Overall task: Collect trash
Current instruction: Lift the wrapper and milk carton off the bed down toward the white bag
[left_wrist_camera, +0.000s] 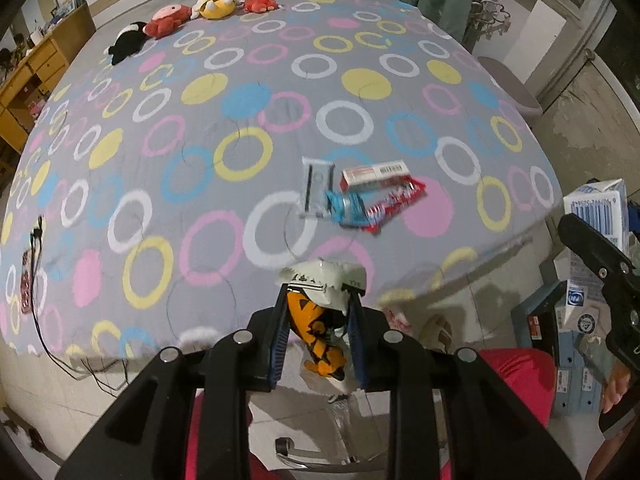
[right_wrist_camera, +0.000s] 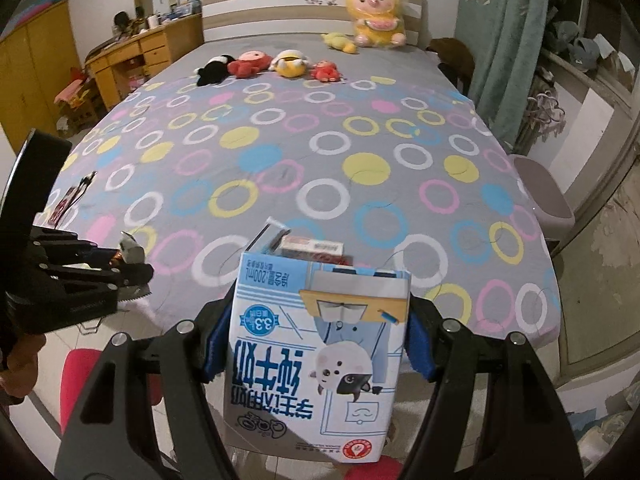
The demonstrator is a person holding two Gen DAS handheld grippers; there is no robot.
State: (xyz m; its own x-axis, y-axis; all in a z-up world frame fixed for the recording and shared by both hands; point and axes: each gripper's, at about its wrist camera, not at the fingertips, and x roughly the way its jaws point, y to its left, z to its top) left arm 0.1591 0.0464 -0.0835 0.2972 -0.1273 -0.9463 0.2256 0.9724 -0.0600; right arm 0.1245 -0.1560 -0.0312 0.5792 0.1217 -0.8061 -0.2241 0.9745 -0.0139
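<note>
My left gripper (left_wrist_camera: 320, 308) is shut on a crumpled white and orange wrapper (left_wrist_camera: 324, 300), held just past the bed's near edge; it also shows at the left of the right wrist view (right_wrist_camera: 132, 268). My right gripper (right_wrist_camera: 320, 344) is shut on a blue and white milk carton (right_wrist_camera: 316, 356), held upside down in front of the bed; it also shows at the right in the left wrist view (left_wrist_camera: 600, 212). On the bed lie a red and white box (left_wrist_camera: 374, 174), a red and blue wrapper (left_wrist_camera: 372, 204) and a clear plastic package (left_wrist_camera: 318, 190).
The bed (left_wrist_camera: 240, 120) has a grey cover with coloured rings. Plush toys (right_wrist_camera: 272, 65) lie near the headboard. A phone with a cable (left_wrist_camera: 30, 276) lies at the bed's left edge. A red stool (left_wrist_camera: 516, 372) stands below. A wooden desk (right_wrist_camera: 136, 56) stands left.
</note>
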